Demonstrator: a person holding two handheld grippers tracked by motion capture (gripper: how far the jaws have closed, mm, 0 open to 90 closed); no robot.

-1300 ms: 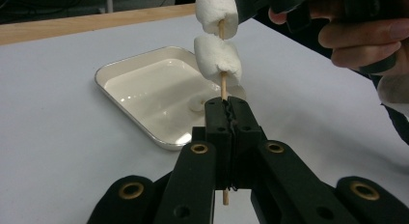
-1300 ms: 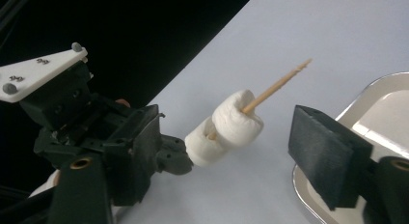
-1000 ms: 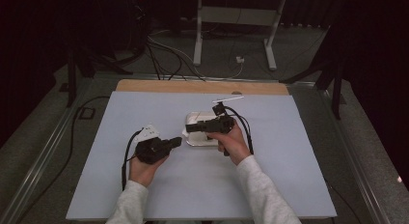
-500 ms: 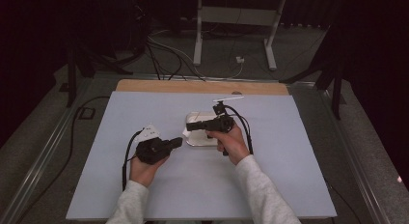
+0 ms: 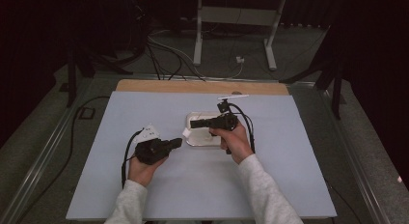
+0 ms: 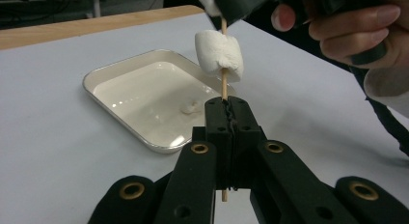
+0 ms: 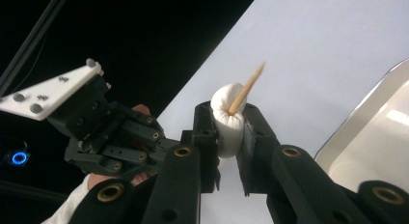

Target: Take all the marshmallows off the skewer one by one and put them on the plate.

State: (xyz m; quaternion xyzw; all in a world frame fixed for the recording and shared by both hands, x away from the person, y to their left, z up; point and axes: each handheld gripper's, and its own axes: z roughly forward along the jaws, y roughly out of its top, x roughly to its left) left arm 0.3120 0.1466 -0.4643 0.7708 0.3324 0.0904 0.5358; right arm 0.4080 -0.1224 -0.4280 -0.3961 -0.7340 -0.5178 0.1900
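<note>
On the skewer: we see a white marshmallow [image 6: 219, 54] threaded on a thin wooden skewer [image 6: 224, 88], held above the near edge of the tray.
Left gripper [image 6: 226, 119]: its jaws are pressed together on the skewer's lower part, below the marshmallow.
Right gripper [image 7: 230, 128]: its jaws are squeezed against the marshmallow's two sides; the pointed skewer tip pokes out past it.
Tray [image 6: 126, 63]: we find a shallow white rectangular tray on the pale blue mat [image 5: 144, 188]; a small whitish scrap [image 6: 192, 106] lies inside.
Left gripper view: it gives us the scrap and the skewer's bare length.
Right gripper view: it gives us the skewer's tip and the other gripper's grey plate [image 7: 46, 91].
High view: we see both grippers meeting just left of the tray [image 5: 195, 141], hands behind them, wooden table edge [image 5: 202, 87] beyond the mat.
</note>
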